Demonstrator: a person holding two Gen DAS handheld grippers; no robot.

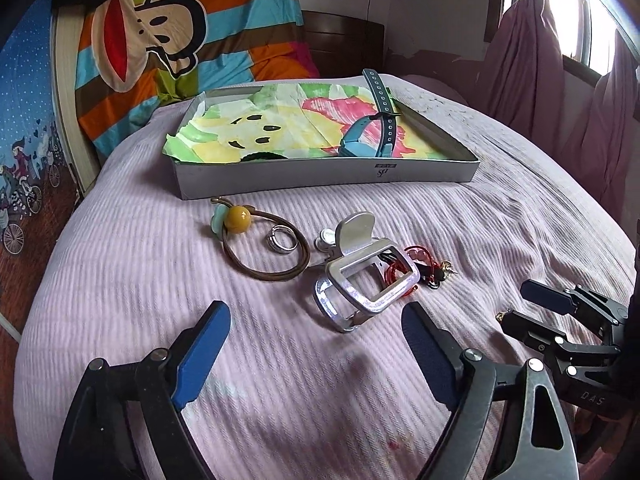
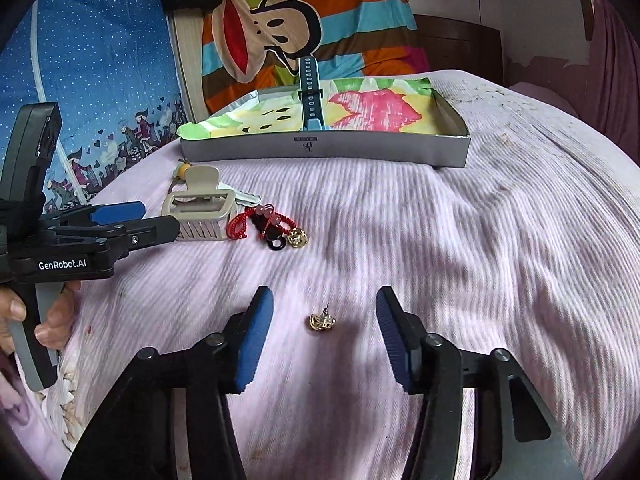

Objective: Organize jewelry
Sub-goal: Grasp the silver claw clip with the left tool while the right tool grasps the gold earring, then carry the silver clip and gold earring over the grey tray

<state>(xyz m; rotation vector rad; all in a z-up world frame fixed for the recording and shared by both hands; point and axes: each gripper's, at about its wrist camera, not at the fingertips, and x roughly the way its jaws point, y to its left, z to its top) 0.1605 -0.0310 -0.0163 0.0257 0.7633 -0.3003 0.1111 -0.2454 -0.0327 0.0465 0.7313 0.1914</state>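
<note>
A grey box lid point(image 1: 320, 174) lined with colourful paper holds a blue watch point(image 1: 368, 136); it also shows in the right wrist view point(image 2: 320, 148). In front lie a brown hair tie with a yellow bead point(image 1: 240, 218), a silver ring point(image 1: 282, 240), a silver hair claw point(image 1: 358, 276) and a red cord charm point(image 1: 416, 268). A gold earring point(image 2: 322, 322) lies between my right gripper's open fingers. My right gripper point(image 2: 324, 336) is open around it, not touching. My left gripper point(image 1: 316, 344) is open and empty just before the claw.
Everything lies on a pink ribbed bedspread point(image 1: 280, 380). A striped monkey-print blanket point(image 1: 160, 32) hangs behind. Pink curtains point(image 1: 532, 60) and a window are at the right. A second gold earring point(image 2: 298, 238) lies by the red cord.
</note>
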